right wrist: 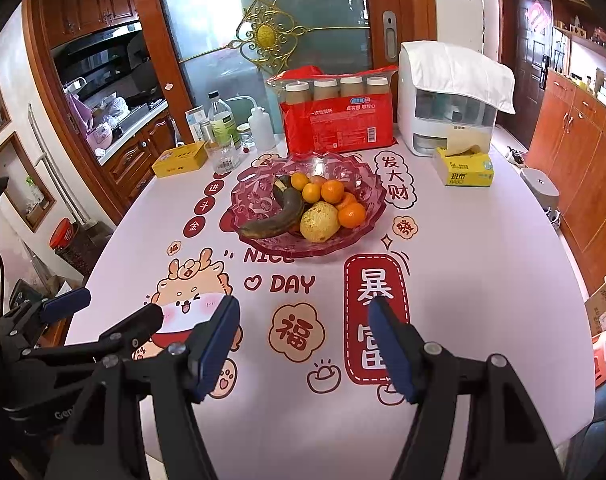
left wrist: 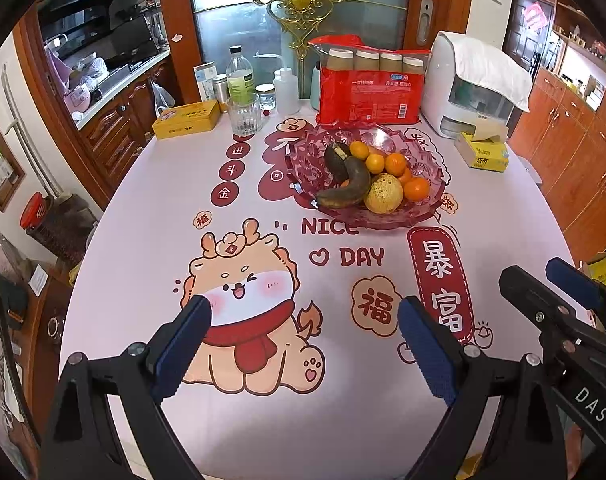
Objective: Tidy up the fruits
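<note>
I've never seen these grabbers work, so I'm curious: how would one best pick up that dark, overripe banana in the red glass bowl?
Probably from above, with the fingers across the thick middle of the banana. It lies curved on top at the left of the bowl, its near tip toward the rim, and the pear and oranges crowd its right side. The right gripper is open and empty.

printed table (left wrist: pixel 263 420): fruit bowl (left wrist: pixel 303 160) centre, yellow tin (left wrist: pixel 187 119) 10 o'clock, red pack (left wrist: pixel 369 98) 12, tissue box (left wrist: pixel 481 152) 2.
</note>
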Demonstrator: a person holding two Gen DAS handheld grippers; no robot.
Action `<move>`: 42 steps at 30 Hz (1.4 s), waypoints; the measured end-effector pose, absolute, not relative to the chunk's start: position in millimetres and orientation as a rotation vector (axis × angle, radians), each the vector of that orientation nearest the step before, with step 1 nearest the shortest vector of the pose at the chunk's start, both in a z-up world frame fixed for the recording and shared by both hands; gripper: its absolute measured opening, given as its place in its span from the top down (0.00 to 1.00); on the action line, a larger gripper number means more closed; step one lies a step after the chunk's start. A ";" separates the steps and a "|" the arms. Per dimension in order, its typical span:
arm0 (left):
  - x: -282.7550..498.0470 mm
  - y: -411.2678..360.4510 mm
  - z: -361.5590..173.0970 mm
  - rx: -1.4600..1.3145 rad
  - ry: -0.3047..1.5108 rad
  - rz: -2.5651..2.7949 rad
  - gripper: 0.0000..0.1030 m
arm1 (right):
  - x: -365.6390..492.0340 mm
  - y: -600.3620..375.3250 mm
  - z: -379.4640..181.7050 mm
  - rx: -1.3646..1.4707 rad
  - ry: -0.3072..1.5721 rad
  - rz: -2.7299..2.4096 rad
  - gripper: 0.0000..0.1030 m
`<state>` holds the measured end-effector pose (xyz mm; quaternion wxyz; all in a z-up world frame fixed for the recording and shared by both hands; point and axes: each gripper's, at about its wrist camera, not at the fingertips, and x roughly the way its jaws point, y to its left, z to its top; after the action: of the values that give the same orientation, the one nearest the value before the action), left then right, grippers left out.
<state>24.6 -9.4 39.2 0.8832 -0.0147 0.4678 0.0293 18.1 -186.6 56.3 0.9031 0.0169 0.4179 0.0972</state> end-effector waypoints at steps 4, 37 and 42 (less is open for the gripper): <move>27.1 -9.1 39.2 -0.029 0.977 0.060 0.09 | 19.3 -186.5 56.6 0.036 0.863 0.201 0.34; 33.8 -11.9 38.5 -0.030 0.989 0.062 0.09 | 24.8 -188.7 56.7 0.039 0.870 0.204 0.34; 34.0 -11.6 38.7 -0.028 0.989 0.061 0.09 | 24.2 -189.3 56.9 0.039 0.869 0.203 0.34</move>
<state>34.0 -11.6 38.7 0.8797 -0.0135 0.4744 0.0293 24.2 -189.3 56.9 0.9019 0.0186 0.4202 0.0982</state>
